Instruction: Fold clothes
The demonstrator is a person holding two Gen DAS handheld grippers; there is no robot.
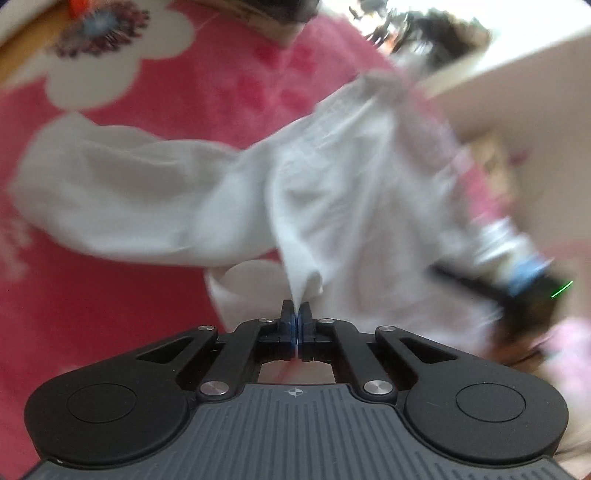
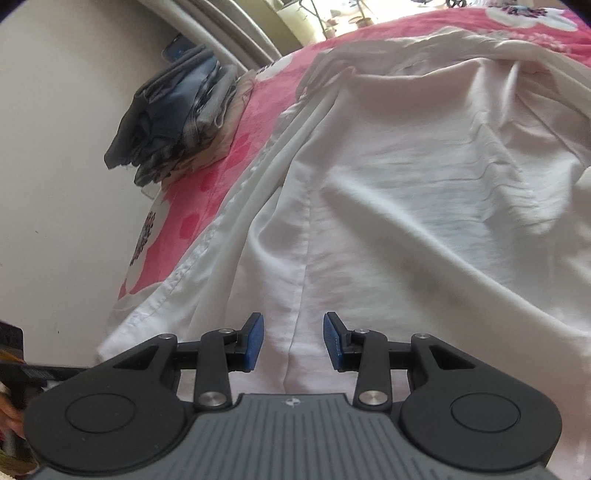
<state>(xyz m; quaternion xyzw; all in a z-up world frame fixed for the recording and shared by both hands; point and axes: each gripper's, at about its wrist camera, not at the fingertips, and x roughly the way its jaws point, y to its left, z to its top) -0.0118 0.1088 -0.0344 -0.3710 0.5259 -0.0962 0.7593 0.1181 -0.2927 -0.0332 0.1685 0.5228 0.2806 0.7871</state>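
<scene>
A white garment point(image 1: 332, 192) lies spread on a pink flowered blanket point(image 1: 166, 92). My left gripper point(image 1: 296, 308) is shut on a pinched fold of that white cloth, which rises in a peak from the tips. The left wrist view is blurred. The right gripper's body point(image 1: 532, 280) shows at that view's right edge. In the right wrist view the same white garment point(image 2: 406, 177) fills the middle, with a seam running down between the fingers. My right gripper point(image 2: 293, 325) hangs open just above the cloth, its blue pads point(image 2: 255, 339) apart with nothing pinched.
A stack of folded grey and blue clothes point(image 2: 177, 110) sits on the pink blanket point(image 2: 207, 192) near its left edge, beside a pale wall point(image 2: 55, 147). A cardboard box point(image 1: 266, 18) stands at the far side in the left wrist view.
</scene>
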